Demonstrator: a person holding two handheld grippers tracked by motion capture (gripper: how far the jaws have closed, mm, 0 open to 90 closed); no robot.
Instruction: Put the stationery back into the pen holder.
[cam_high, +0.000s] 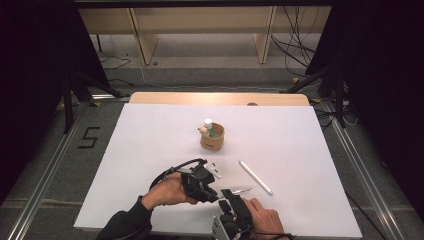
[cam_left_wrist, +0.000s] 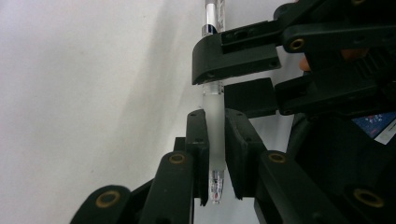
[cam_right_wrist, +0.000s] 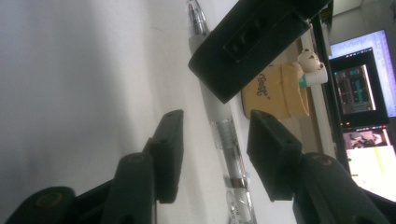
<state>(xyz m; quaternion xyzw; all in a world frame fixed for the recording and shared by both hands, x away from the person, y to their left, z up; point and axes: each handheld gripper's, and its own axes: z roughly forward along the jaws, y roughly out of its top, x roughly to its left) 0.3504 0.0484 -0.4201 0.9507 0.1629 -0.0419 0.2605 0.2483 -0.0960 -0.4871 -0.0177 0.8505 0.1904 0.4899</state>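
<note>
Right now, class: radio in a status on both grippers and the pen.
Left gripper clamped on pen. Right gripper astride it, pads not touching. Nothing obstructing.

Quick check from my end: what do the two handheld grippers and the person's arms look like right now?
Both the left gripper and the right gripper are matte black, with blocky two-link jaws jointed by brass-coloured pivot rings. A black cable loops from the left one. The left forearm wears a dark long sleeve; a dark band circles the right wrist.
</note>
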